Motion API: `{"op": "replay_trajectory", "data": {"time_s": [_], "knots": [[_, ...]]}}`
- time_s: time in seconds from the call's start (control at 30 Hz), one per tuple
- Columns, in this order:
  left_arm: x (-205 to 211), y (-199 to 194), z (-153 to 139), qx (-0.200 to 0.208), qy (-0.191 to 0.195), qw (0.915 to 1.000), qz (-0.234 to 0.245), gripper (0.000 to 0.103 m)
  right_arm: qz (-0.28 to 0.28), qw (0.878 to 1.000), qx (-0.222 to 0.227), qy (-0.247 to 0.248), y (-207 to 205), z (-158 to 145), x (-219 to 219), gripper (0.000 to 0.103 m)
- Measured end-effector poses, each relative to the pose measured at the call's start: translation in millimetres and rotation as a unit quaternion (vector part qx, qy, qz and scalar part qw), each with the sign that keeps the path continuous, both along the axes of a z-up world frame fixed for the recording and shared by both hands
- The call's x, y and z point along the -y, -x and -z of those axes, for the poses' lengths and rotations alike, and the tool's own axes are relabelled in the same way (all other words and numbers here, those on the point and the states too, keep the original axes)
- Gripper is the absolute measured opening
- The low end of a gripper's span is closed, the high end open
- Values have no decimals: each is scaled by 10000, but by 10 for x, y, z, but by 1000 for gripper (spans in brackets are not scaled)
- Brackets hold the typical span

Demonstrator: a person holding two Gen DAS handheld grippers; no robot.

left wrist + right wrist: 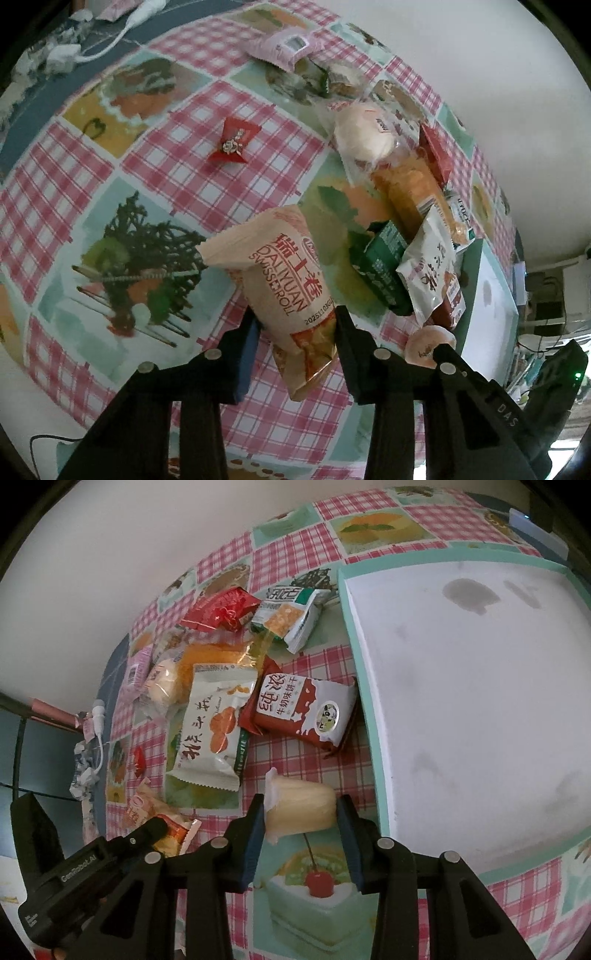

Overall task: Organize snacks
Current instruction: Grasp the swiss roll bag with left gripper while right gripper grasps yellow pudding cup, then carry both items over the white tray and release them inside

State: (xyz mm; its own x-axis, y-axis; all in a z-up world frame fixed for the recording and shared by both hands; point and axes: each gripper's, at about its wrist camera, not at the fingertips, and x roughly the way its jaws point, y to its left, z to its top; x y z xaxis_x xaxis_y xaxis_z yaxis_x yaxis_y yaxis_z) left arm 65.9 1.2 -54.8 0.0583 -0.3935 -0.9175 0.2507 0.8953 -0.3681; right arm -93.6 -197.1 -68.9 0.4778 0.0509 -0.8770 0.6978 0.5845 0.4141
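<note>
- My left gripper (295, 328) is clamped on the lower end of a swiss roll packet (275, 273); most of the pack sticks out past the fingers, so it could swing or slip if I move fast.
- My right gripper (300, 808) is closed on a pale round cake (301, 805) in clear wrap. It's soft, so too much squeeze would likely crush it, and the loose wrap could slide out.
- The tray (364, 686) sits just right of the right gripper with a raised teal rim. Coming in low risks clipping that rim or nudging the brown biscuit pack (304, 710) that touches it.
- The two grippers are close together, and the left one shows at the lower left of the right view. Crossing paths to the tray could cause a bump.
- The snack pile (218, 686) is loose and overlapping on the checked tablecloth (177, 184); a stray red candy (233, 140) lies apart from it.
- The tray interior looks bare, white, with grey smudges.
</note>
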Motion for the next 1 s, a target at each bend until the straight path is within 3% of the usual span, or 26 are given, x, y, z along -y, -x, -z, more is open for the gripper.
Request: {"op": "replay_trajectory", "data": {"time_s": [0.33,0.6,0.8,1.0], "knots": [[-10,52,-236,370,-92,9991,-158,41,-41,9995,313,41,37,-205,38,41],[74,124,-552,703,111,9973,-165,41,69,9980,541,328,134,-463,88,41],[425,257,-812,1004,166,9946,208,41,281,9943,620,816,179,-694,218,41],[970,422,-867,1063,140,9911,784,41,570,9874,302,1445,239,-808,385,41]]}}
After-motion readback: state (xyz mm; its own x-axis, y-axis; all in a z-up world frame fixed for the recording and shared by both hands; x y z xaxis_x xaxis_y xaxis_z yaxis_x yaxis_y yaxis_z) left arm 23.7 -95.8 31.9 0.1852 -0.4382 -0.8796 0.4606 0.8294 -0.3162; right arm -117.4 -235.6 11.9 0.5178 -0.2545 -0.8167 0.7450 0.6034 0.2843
